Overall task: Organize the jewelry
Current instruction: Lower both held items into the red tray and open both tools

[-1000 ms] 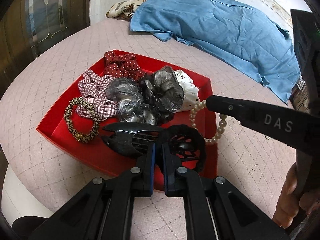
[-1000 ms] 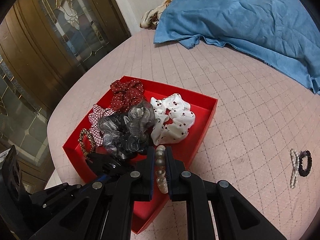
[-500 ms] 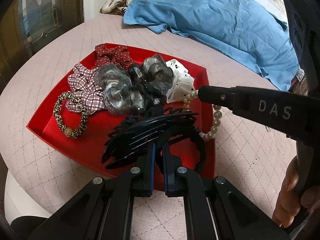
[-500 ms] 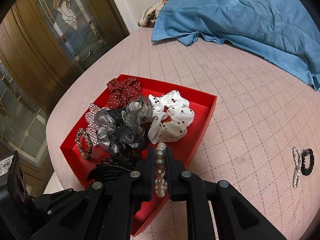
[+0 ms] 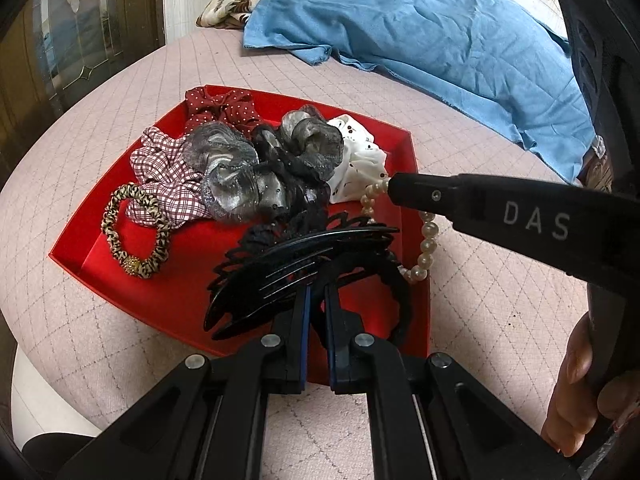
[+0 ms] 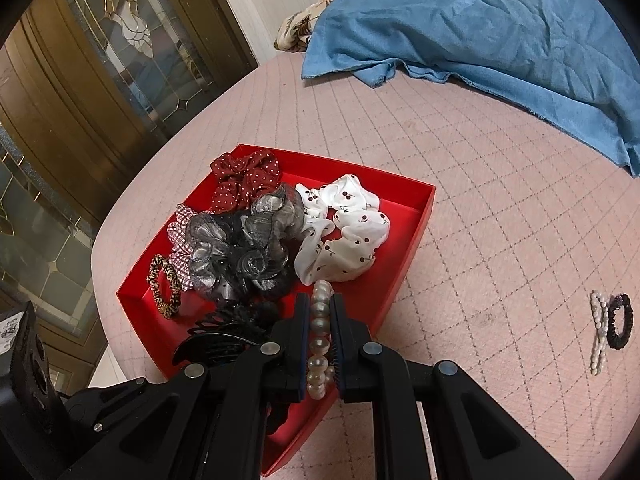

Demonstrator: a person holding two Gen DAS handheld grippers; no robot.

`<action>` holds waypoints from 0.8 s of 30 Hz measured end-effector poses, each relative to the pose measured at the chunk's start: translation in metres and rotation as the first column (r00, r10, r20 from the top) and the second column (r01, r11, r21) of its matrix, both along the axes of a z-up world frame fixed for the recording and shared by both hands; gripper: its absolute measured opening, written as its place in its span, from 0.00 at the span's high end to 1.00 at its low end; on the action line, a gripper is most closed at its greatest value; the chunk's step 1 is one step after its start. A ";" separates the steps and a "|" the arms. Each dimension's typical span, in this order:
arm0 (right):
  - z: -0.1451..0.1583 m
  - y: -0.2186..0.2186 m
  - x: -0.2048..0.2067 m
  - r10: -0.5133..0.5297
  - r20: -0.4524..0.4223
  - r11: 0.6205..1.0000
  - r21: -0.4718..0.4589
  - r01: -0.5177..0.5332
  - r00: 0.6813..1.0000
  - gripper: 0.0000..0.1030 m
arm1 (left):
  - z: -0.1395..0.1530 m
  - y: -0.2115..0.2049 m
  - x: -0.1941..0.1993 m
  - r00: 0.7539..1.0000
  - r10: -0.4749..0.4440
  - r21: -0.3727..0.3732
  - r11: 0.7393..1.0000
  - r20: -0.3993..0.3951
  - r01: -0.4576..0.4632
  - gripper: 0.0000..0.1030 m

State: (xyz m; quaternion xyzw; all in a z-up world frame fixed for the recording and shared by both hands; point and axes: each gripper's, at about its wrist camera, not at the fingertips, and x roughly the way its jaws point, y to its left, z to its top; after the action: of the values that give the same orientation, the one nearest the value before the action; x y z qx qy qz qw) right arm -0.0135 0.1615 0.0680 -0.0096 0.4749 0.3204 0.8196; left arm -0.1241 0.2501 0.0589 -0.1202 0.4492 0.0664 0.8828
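Left hand-held gripper (image 5: 316,300), jaws drawn narrow, clamps a black hair claw (image 5: 296,268) above the near corner of the red tray (image 5: 68,258); a black lace band (image 5: 394,292) hangs at the same jaws, but whether the pads also pinch it cannot be told. Right hand-held gripper (image 6: 320,320), jaws likewise narrow, grips a pearl bracelet (image 6: 319,336) over the tray's near right edge; in the left view the strand (image 5: 426,246) droops from its tip across the rim.

Tray contents: red dotted scrunchie (image 5: 224,106) at the far corner; checked scrunchie (image 5: 160,168) beside it; grey organza scrunchies (image 5: 248,176) heaped in the middle; white cherry-print scrunchie (image 6: 340,228) to their right; leopard hair tie (image 5: 134,236) at the left, lying on the tray floor.

The tray rests on a pink quilted bed (image 6: 480,184). Well apart to the right lie a small pearl strand (image 6: 597,334) and a black hair tie (image 6: 620,322), touching. A blue cloth (image 6: 460,20) covers the far side. A person's fingers (image 5: 576,396) wrap the right grip.
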 end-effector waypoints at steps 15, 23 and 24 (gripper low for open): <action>-0.002 -0.003 0.002 -0.013 -0.028 1.000 0.024 0.013 1.000 0.89 | -0.004 0.002 0.000 1.000 0.004 0.005 1.000 -0.006 -0.004 0.94; 0.007 -0.006 -0.003 -0.026 -0.013 0.999 0.045 0.027 1.000 0.66 | 0.000 0.008 -0.005 1.000 0.028 0.002 1.000 0.008 -0.028 0.66; 0.009 -0.007 -0.003 -0.029 -0.009 0.998 0.048 0.029 1.000 0.66 | 0.001 0.008 -0.005 0.999 0.031 0.004 0.999 0.012 -0.031 0.61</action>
State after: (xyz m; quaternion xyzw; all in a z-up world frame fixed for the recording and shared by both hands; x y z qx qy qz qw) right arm -0.0170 0.1546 0.0767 0.0181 0.4706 0.3198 0.8221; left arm -0.1288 0.2578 0.0596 -0.1256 0.4421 0.0806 0.8845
